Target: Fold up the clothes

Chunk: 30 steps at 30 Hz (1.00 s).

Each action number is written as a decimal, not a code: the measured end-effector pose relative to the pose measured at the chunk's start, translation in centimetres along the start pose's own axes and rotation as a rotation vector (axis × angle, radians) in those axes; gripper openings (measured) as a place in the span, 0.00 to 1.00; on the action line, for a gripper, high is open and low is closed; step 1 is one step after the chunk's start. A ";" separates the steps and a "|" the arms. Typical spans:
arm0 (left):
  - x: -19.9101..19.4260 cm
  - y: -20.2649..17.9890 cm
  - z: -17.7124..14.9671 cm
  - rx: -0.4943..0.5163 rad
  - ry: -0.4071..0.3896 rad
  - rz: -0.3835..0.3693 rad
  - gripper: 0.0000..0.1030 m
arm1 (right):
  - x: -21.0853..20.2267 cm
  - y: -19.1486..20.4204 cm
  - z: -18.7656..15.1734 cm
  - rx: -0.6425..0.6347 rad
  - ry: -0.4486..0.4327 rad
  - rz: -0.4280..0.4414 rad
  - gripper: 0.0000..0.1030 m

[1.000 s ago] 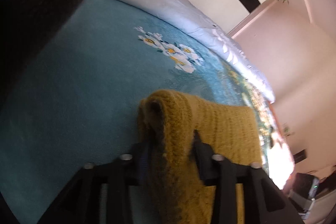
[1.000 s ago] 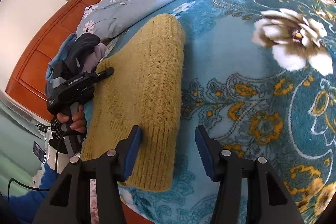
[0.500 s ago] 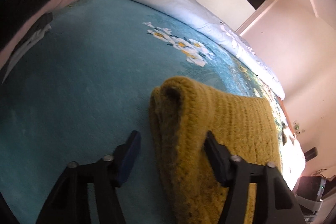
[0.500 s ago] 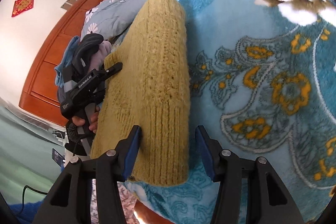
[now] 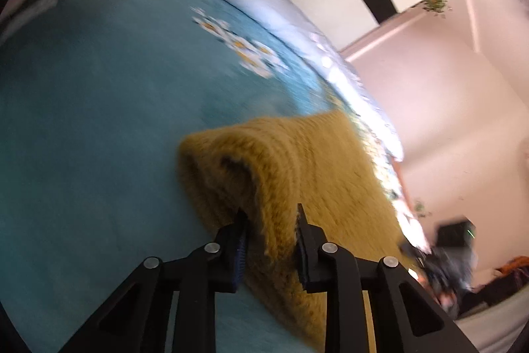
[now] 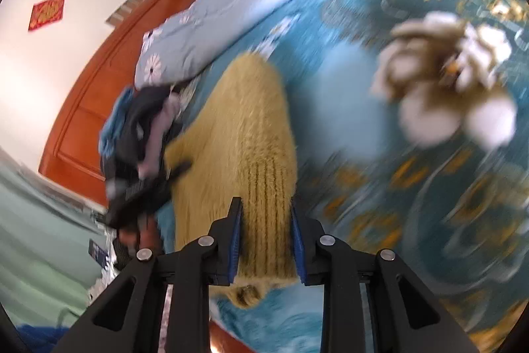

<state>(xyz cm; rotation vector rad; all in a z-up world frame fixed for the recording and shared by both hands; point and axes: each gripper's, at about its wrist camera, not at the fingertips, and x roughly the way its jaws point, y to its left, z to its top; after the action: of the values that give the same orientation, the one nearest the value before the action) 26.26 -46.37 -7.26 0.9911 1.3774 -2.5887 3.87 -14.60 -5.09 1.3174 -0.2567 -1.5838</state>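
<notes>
A folded mustard-yellow knitted sweater [image 5: 307, 167] lies on a teal floral blanket [image 5: 99, 128]. My left gripper [image 5: 269, 220] is shut on a raised fold at the sweater's near end. In the right wrist view the same sweater [image 6: 248, 134] stretches away from me, and my right gripper [image 6: 266, 220] is shut on its ribbed near edge. The other hand-held gripper [image 6: 148, 187] shows at the sweater's far left side, held by a person's hand [image 6: 145, 237]. Both views are blurred by motion.
A pile of dark, blue and pink clothes [image 6: 142, 118] sits at the blanket's left end by a wooden headboard [image 6: 99, 88]. A pale blue quilt [image 6: 231, 15] borders the far side. The blanket [image 6: 413, 154] spreads wide to the right. The bed's edge is near my right gripper.
Both grippers were open around the sweater half a second ago and have since closed on it. The left one pinches a raised fold, the right one the ribbed edge. Both views now blur.
</notes>
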 end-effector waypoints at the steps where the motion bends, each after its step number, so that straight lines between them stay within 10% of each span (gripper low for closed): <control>1: 0.1 -0.4 -0.5 -0.002 0.006 -0.024 0.25 | -0.5 -0.5 0.9 0.003 -0.004 -0.010 0.27; 11: 0.1 -0.3 -1.2 -0.006 0.003 -0.032 0.29 | -1.8 -6.3 3.1 0.138 -0.018 -0.050 0.14; 16: -1.6 -0.6 -1.0 0.017 -0.040 0.002 0.62 | -4.1 -7.3 0.9 0.178 -0.097 -0.087 0.18; 21: -3.1 -0.4 0.9 -0.018 -0.098 0.007 0.74 | -6.5 -8.8 -2.8 0.292 -0.249 -0.056 0.81; 30: 1.4 -1.4 4.7 0.189 0.068 0.139 0.78 | -3.0 -5.8 -5.3 0.288 -0.203 0.022 0.81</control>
<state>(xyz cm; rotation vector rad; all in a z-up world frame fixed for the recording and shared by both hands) 22.25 -48.76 -5.10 1.1654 1.0486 -2.6398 4.74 -7.39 -9.31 1.3630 -0.6423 -1.7093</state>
